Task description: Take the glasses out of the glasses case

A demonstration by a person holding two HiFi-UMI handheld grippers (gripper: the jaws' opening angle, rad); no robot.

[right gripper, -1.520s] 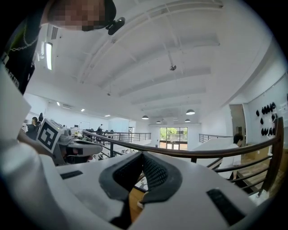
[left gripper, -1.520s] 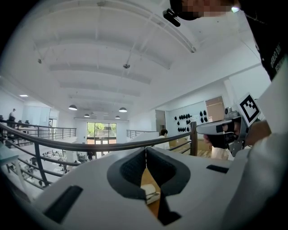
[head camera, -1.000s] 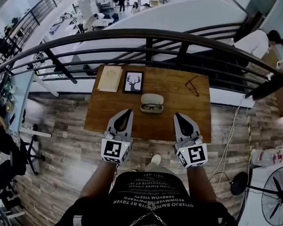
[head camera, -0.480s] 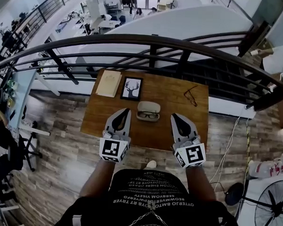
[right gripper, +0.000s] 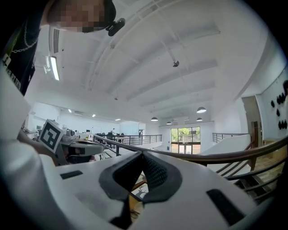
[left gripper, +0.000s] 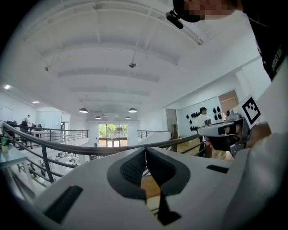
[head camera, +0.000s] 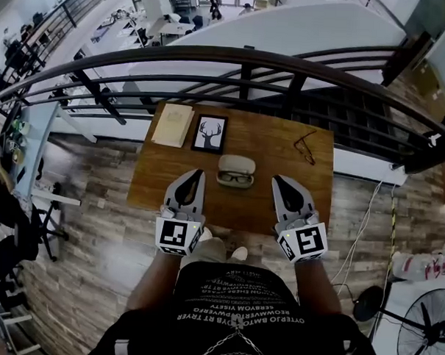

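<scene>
An open pale glasses case (head camera: pixel 236 164) lies in the middle of the wooden table (head camera: pixel 271 149), with black-framed glasses (head camera: pixel 236 178) resting in it. My left gripper (head camera: pixel 198 173) hovers over the table just left of the case, shut and empty. On the other side of the case my right gripper (head camera: pixel 277 179) is also shut with nothing in it. In the left gripper view the left gripper (left gripper: pixel 146 149) shows its pads pressed together at the tip. The right gripper view has the right gripper (right gripper: pixel 142 154) the same way. Neither touches the case.
A framed deer picture (head camera: pixel 210 132) and a beige booklet (head camera: pixel 172 124) lie at the table's far left. A second pair of glasses (head camera: pixel 305 146) lies at the far right. A dark railing (head camera: pixel 242 58) runs behind the table. A fan (head camera: pixel 426 318) stands on the floor at lower right.
Both grippers have edged forward over the table, so their tips now lie alongside the case. Both stay shut, and the case and glasses have not moved.
</scene>
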